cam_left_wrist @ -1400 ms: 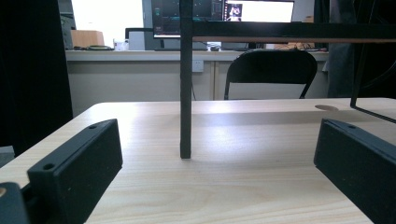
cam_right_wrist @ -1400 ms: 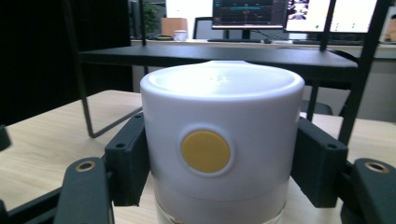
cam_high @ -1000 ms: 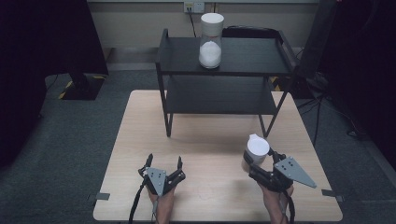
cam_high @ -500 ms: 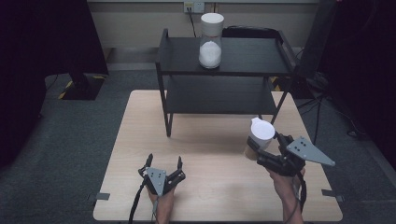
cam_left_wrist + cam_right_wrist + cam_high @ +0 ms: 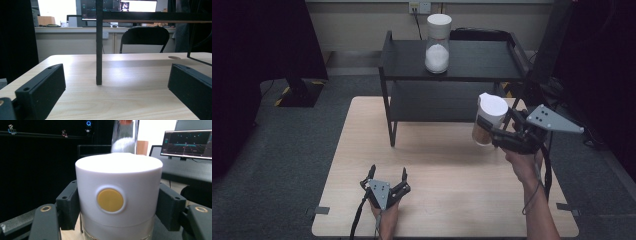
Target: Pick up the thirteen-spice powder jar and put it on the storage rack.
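Note:
My right gripper [image 5: 493, 129] is shut on a clear jar [image 5: 488, 120] with a white lid and brown contents, held in the air beside the black shelf's [image 5: 452, 62] right front leg. In the right gripper view the jar's white lid [image 5: 117, 192] with a yellow dot sits clamped between both jaws. A second jar [image 5: 437, 44] with a white lid and white contents stands on the shelf's top; its blurred white contents [image 5: 123, 143] show behind the lid. My left gripper [image 5: 387, 176] rests on the wooden table [image 5: 447, 165] near the front edge, open with nothing between its jaws, facing the shelf's left front leg [image 5: 99, 45].
The two-tier black shelf stands on the far half of the table, its lower tier [image 5: 447, 102] bare. A black chair [image 5: 143, 40] and a desk with monitors [image 5: 137, 5] lie beyond the table. Grey carpet [image 5: 287, 150] surrounds it.
My right gripper has lifted the brown-filled jar off the table and carried it up and away toward the shelf's right side. The left gripper has stayed put.

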